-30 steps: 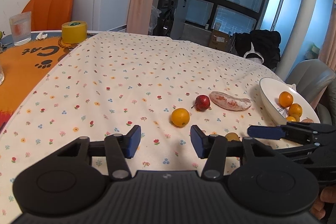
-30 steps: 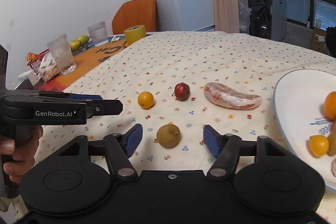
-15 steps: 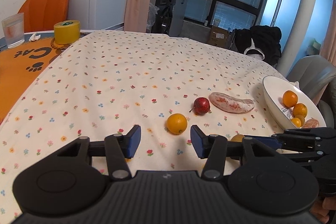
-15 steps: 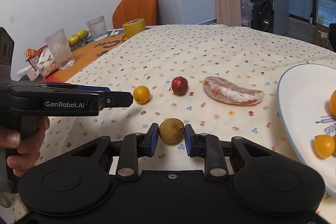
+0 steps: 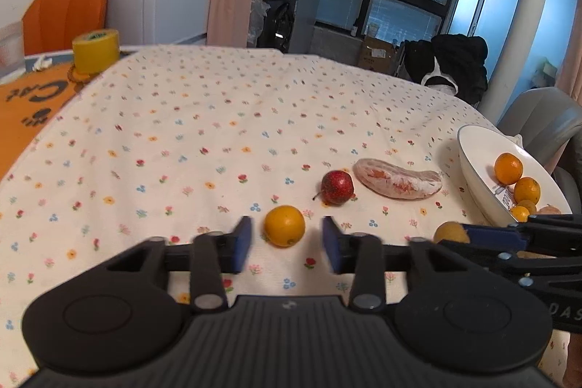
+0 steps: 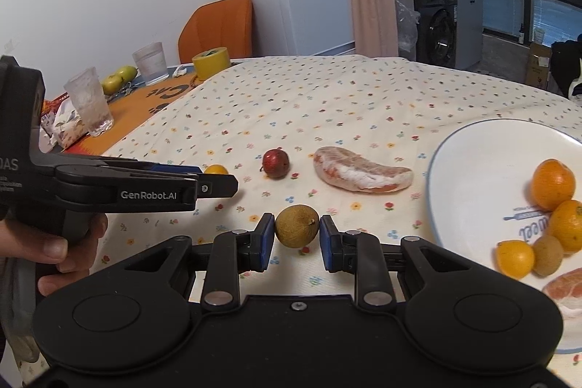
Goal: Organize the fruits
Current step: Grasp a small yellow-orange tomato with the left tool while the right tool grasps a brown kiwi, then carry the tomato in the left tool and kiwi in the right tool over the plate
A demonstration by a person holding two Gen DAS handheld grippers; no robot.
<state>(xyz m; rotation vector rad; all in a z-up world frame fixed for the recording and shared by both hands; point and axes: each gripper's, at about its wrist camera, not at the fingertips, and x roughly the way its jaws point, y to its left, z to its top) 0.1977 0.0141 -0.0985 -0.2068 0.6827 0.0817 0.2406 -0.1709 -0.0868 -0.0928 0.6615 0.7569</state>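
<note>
Brown fruit (image 6: 297, 225) between right gripper (image 6: 296, 238) pads — orange (image 5: 284, 225) inside left gripper (image 5: 286, 243)

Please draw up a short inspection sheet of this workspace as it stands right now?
Surface: floral tablecloth over the table; an orange mat at the far left end.
Job's things: loose on the cloth are a small orange, a red fruit, a peeled pomelo segment and a brown fruit. The white plate already holds several fruits.
Clutter: yellow tape roll, two glasses, green fruit, snack packets.
Grippers: left tool open, fingers either side of the small orange; right tool shut on the brown fruit.
Cables: nothing seen.
Surroundings: orange chair, washing machine, curtain, windows.
</note>
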